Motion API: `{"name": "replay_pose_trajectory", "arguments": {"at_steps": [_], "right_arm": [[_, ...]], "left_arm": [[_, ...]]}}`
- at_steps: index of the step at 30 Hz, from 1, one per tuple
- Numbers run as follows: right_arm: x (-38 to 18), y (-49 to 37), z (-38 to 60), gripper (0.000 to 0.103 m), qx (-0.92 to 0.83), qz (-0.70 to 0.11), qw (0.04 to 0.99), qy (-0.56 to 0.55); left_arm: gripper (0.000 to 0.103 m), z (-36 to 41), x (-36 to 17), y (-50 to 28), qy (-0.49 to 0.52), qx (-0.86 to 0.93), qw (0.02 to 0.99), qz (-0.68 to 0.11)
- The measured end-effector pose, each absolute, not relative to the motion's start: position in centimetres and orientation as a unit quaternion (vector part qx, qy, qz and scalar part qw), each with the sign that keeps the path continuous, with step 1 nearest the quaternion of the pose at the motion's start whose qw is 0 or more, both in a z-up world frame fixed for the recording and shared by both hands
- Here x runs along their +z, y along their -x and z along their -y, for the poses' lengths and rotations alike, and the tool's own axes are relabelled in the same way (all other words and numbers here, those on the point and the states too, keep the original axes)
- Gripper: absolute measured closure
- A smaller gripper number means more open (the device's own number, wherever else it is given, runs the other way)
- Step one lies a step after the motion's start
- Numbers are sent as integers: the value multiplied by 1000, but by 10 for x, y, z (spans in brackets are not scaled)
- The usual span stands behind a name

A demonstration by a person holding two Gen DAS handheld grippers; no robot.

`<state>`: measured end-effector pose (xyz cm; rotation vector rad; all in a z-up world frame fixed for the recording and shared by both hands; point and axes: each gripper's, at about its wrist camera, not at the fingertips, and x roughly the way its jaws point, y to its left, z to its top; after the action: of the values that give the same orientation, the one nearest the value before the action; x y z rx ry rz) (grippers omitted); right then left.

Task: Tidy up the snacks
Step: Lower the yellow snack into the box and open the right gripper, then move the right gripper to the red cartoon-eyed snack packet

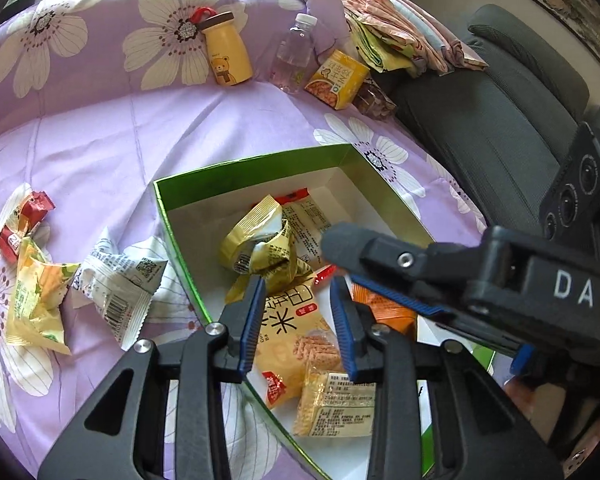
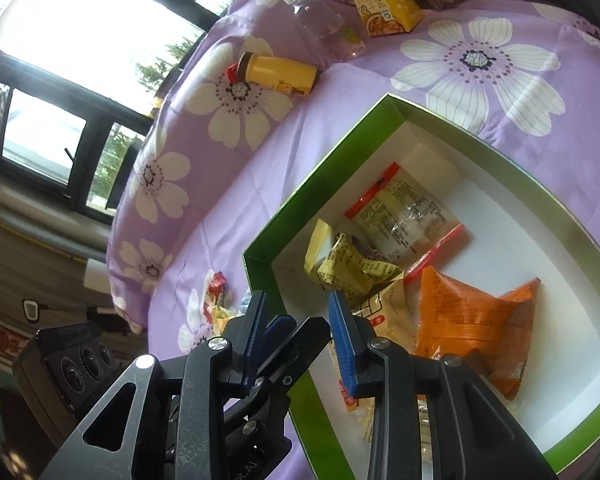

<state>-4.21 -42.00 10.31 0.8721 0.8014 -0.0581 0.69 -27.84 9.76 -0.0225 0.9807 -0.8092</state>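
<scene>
Both grippers hang over the green box [image 1: 256, 164], the left gripper [image 1: 298, 308] and the right gripper [image 2: 298, 320] each slightly spread and pinching nothing. Below their tips several snack packets lie inside, a crumpled yellow packet [image 1: 260, 246] just ahead and an orange packet [image 2: 472, 320] to the right. Left of the left gripper, three more packets [image 1: 116, 288] lie outside on the purple flowered cloth [image 1: 100, 140].

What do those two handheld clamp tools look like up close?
Both are matte black. The left gripper and right gripper each have two narrow fingers faced with ribbed blue pads, carried on angular black link arms with triangular cut-outs and silver pivot screws. The right one's body carries white letters "DAS" and a block with three round lenses. No cables or sleeves show.
</scene>
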Motion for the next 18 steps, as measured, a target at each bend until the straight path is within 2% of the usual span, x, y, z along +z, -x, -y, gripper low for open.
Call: {"name": "replay_pose_trajectory", "arguments": {"at_steps": [4, 6, 8, 10, 14, 18], "right_arm": [[111, 42, 413, 69, -40, -372, 842, -389], [113, 41, 411, 66, -34, -370, 844, -388], [115, 40, 409, 56, -30, -368, 846, -384], [118, 39, 405, 51, -28, -365, 849, -381], [121, 37, 400, 38, -20, -360, 852, -380], [125, 32, 392, 30, -4, -357, 861, -363]], "left_arm": [[58, 264, 104, -7, 13, -368, 814, -450], [51, 254, 108, -10, 19, -360, 820, -444], [41, 242, 112, -14, 28, -351, 825, -441], [36, 230, 115, -19, 31, -334, 834, -439], [31, 203, 120, -29, 49, -303, 844, -440], [24, 177, 123, -39, 57, -274, 852, -443]]}}
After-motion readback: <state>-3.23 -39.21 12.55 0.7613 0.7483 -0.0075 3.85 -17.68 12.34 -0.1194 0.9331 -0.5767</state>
